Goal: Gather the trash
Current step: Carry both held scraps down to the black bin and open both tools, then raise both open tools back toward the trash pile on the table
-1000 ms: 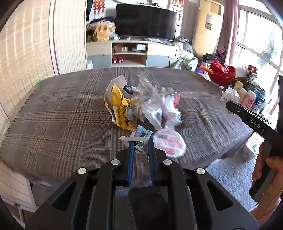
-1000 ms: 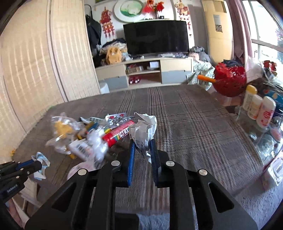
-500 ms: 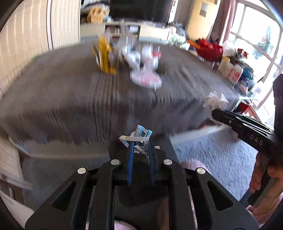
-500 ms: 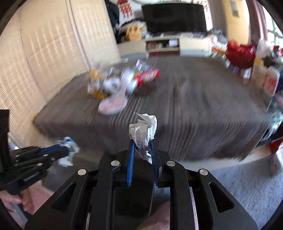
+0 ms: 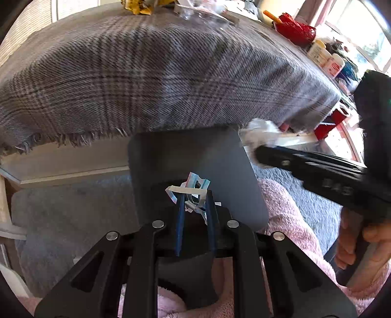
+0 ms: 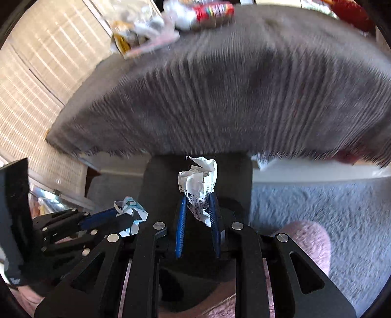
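Note:
My left gripper is shut on a blue and white scrap of wrapper, held low in front of the table over a dark grey bin. My right gripper is shut on a crumpled white receipt, also over the bin. The right gripper with its white wad shows at the right of the left wrist view. The left gripper with its scrap shows at the left of the right wrist view. A trash pile lies on the table's far side.
The table with a grey plaid cloth stands just ahead, its fringed edge above the bin. Grey carpet lies below. A red basket and bottles stand at the right. Pink fabric covers the person's legs.
Both grippers have pulled back from the tabletop and dropped below its edge, still holding their scraps. The dark bin has come into view under them.

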